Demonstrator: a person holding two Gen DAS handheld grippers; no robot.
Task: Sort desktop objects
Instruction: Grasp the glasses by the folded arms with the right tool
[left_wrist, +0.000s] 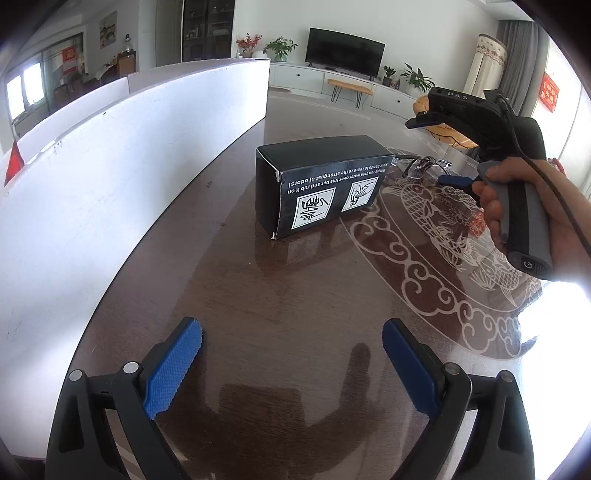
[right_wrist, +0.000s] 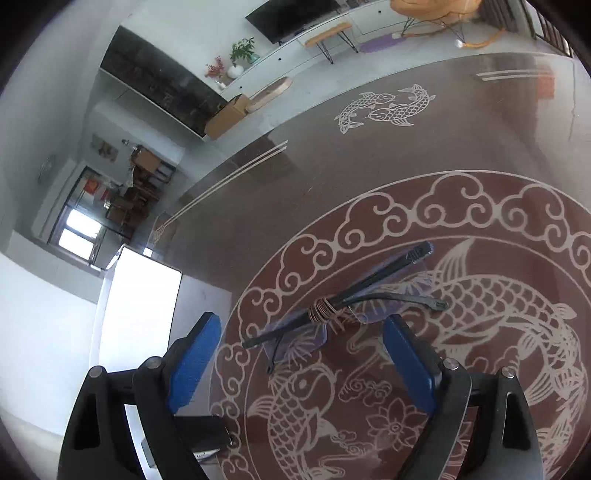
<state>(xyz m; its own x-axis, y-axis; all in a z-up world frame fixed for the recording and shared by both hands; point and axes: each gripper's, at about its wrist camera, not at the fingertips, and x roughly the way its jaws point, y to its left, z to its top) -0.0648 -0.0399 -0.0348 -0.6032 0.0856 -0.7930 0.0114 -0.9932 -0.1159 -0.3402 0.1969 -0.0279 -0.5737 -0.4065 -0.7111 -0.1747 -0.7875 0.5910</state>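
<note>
Left gripper (left_wrist: 291, 354) spread wide, empty, above bare table (left_wrist: 295, 280), black box (left_wrist: 321, 184) ahead near white panel (left_wrist: 110, 155), right gripper (right_wrist: 301, 354) spread wide, holding nothing, folded glasses (right_wrist: 347, 306) flat on fish pattern just beyond its tips, apparently untouched.

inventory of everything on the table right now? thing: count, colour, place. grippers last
box: 1, black with white print, mid-table, left of the glasses
glasses: 1, clear lenses, dark arms, copper wire wound at the bridge, lying on the koi pattern
white panel: 1, white, along the table's left edge
table: 1, dark brown with pale koi and cloud pattern
left gripper: 1, black with blue pads, open, empty
right gripper: 1, black with blue pads, open over the glasses, held by a hand
</note>
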